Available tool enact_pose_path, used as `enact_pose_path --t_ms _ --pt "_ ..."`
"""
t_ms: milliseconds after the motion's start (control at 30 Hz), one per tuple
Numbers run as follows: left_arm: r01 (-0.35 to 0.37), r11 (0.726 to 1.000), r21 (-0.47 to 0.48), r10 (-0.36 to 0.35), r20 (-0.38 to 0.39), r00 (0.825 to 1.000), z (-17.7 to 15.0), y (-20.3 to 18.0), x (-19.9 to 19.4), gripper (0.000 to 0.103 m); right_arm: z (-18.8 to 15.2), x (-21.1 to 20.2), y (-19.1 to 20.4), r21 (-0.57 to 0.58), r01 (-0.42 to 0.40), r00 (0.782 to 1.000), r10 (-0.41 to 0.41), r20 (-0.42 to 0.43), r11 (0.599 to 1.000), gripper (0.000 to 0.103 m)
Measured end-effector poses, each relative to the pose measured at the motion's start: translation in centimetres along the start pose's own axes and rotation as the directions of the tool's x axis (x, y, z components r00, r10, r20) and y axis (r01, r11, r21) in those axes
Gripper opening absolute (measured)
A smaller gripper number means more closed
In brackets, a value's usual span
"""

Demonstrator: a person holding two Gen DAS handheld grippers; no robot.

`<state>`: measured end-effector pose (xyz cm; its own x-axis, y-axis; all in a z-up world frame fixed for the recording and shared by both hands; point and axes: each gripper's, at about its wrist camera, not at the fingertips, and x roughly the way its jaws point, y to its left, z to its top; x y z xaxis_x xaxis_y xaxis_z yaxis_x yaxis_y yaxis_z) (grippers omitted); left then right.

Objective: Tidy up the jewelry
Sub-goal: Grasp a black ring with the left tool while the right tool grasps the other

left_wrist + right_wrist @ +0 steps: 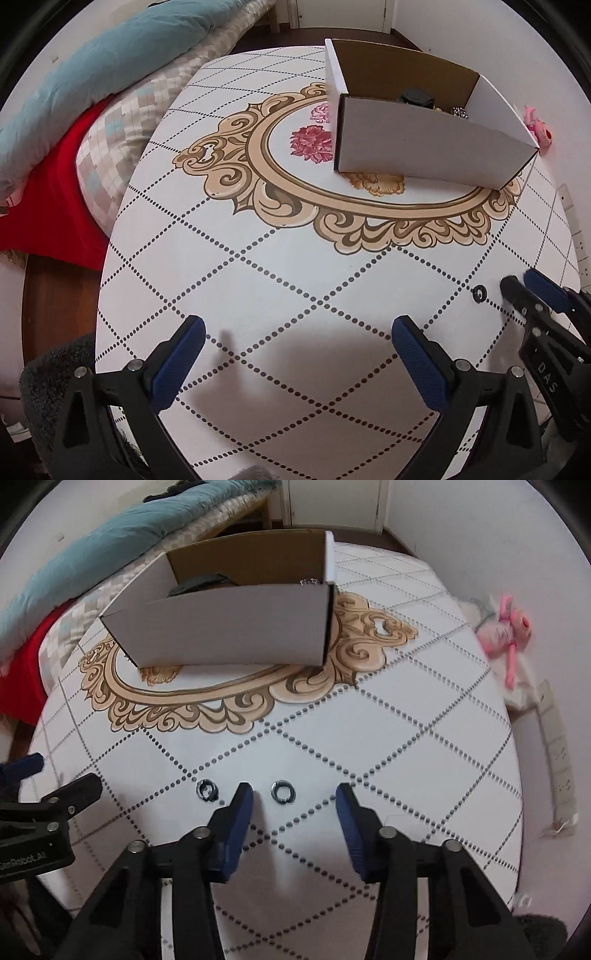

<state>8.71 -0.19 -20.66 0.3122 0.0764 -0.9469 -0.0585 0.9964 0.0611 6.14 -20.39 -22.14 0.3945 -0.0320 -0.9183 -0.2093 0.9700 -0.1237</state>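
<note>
Two small dark metal rings lie on the patterned white table. One ring sits between the blue pads of my right gripper, nearer the left pad, and neither pad touches it. The other ring lies just left of that gripper and shows in the left wrist view as the ring beside the right gripper. My left gripper stands open over bare table. A white cardboard box at the back holds a dark item and some sparkly pieces.
A bed with a teal quilt and a red blanket borders the table's left side. A pink plush toy and wall sockets are beyond the right edge. The left gripper shows at the right wrist view's left border.
</note>
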Motion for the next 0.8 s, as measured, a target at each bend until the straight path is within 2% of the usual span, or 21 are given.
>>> enact_pose_path --t_ms 67,233,400,467,500,567,633,700,800 --pt "0.003 1.0 0.011 -0.003 0.003 1.0 0.0 -0.3 -0.2 0.103 0.0 -0.1 0.5 -0.023 0.001 1.0 0.0 0.015 1.0 0.013" --pt "0.03 0.998 0.059 -0.033 0.046 0.998 0.2 -2.4 -1.3 0.103 -0.1 -1.0 -0.9 0.028 -0.024 0.999 0.023 0.039 0.999 0.013" --pt "0.129 0.988 0.079 -0.132 0.034 0.991 -0.1 -6.0 -1.3 0.101 0.1 -2.7 -4.6 0.139 -0.042 0.998 0.035 0.054 0.989 0.013" --pt "0.143 0.985 0.094 -0.146 0.03 0.989 -0.2 -7.2 -1.1 0.083 0.1 -2.9 -5.8 0.173 -0.032 0.999 0.024 0.049 0.984 0.013" --pt "0.153 0.983 0.105 -0.157 0.023 0.987 -0.4 -8.0 -0.9 0.079 0.0 -2.9 -6.5 0.193 -0.027 0.999 0.019 0.046 0.981 0.013" --pt "0.165 0.979 0.118 -0.168 0.018 0.986 -0.5 -9.0 -0.6 0.061 -0.1 -3.0 -7.5 0.216 -0.016 0.999 0.007 0.04 0.976 0.013" --pt "0.159 0.978 0.138 -0.164 0.024 0.986 -0.9 -10.0 -0.7 0.05 -0.3 -3.1 -8.0 0.234 -0.009 0.999 -0.001 0.041 0.972 0.013" --pt "0.138 0.977 0.165 -0.147 0.041 0.988 -0.9 -10.5 -0.7 0.048 -0.5 -3.3 -8.3 0.249 -0.004 0.999 -0.007 0.045 0.969 0.013" --pt "0.127 0.974 0.19 -0.141 0.058 0.988 -0.8 -11.0 -0.7 0.038 -0.6 -3.6 -8.6 0.264 -0.006 0.998 -0.009 0.055 0.965 0.013"
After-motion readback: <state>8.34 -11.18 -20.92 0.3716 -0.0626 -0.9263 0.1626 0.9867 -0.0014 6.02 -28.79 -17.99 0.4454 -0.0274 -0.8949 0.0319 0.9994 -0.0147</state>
